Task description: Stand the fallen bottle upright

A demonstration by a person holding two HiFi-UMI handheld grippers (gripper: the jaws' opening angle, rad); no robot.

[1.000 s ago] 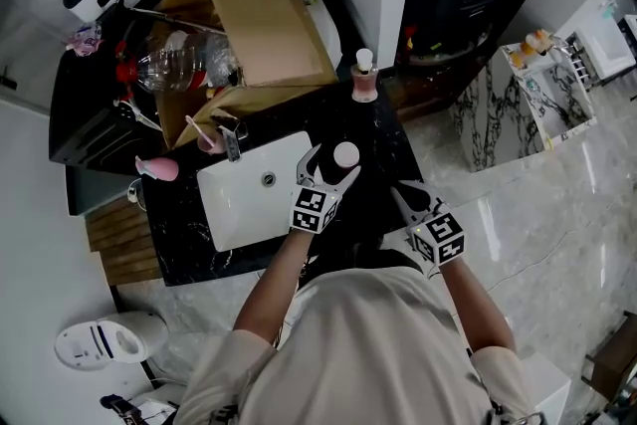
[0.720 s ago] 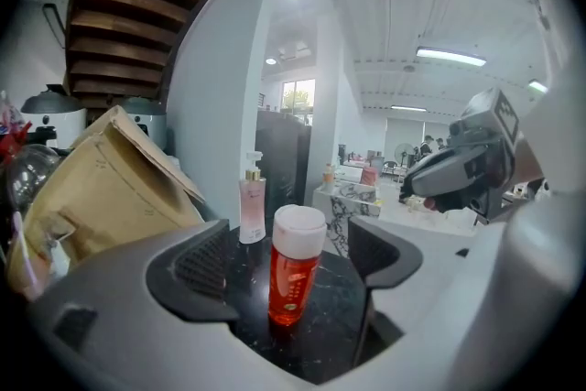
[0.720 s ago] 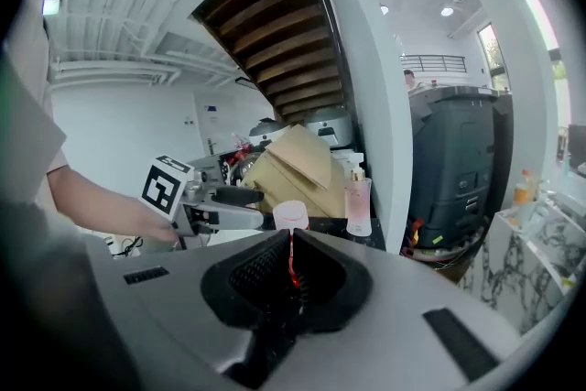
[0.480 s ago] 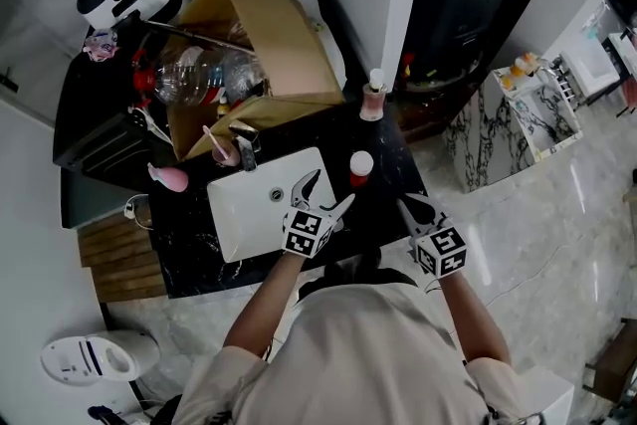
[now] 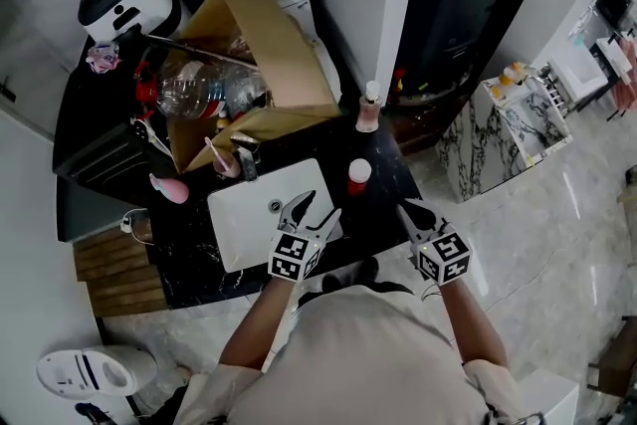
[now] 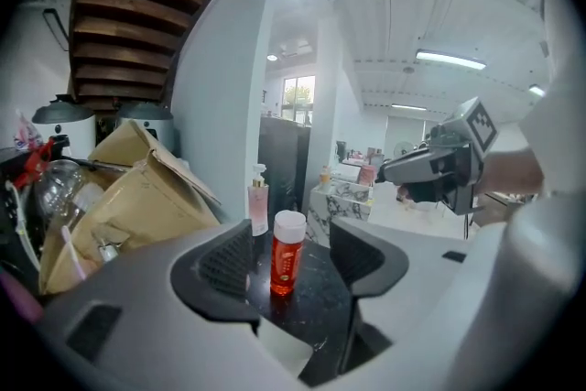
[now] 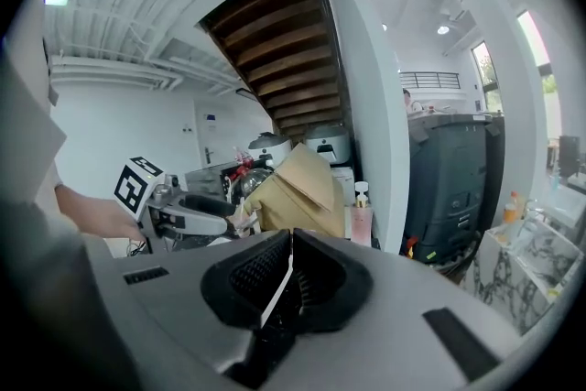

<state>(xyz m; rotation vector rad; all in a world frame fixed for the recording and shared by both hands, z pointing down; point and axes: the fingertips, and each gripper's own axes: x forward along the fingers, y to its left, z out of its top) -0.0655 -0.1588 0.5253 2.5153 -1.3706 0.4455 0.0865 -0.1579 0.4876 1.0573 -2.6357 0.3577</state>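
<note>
The red bottle (image 5: 358,176) stands upright just to the right of the white sink (image 5: 234,219), with its long axis vertical and its white cap on top. The left gripper (image 5: 315,210) hovers at the sink's near right corner, apart from the bottle. Its jaws are partly open and have just been closing, with nothing between them. The right gripper (image 7: 288,275) has its jaws pressed together and holds nothing.

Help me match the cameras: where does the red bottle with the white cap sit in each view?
Head view: red bottle at centre, on the black counter right of the sink.
Left gripper view: red bottle just below centre, upright.
Right gripper view: not visible.
Shared landmark: pink pump bottle.
</note>
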